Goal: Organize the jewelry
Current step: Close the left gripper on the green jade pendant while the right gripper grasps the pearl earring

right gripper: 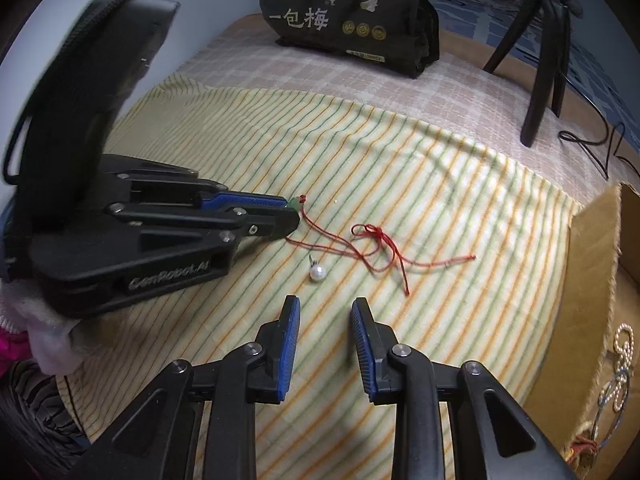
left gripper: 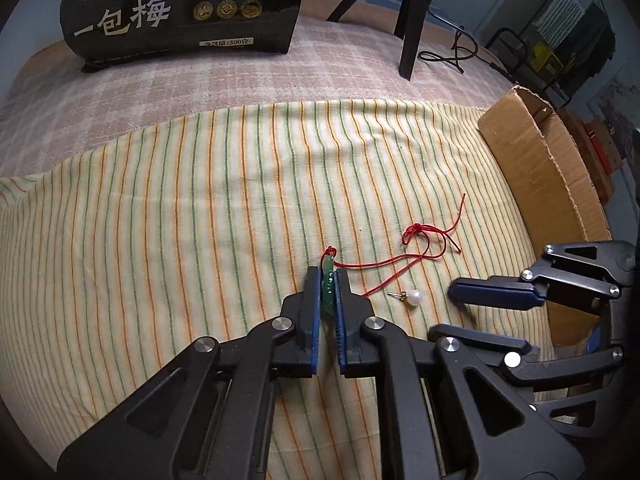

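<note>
My left gripper is shut on a green jade pendant low over the striped cloth; it shows from the side in the right wrist view. The pendant's red cord trails right across the cloth and also shows in the right wrist view. A pearl earring lies just right of the left gripper, and a little ahead of my right gripper, which is open and empty. The earring also shows in the right wrist view.
A cardboard box stands at the right edge with bead chains inside. A black snack bag stands at the back. Dark chair legs and a black cable are at the back right. The striped cloth covers the bed.
</note>
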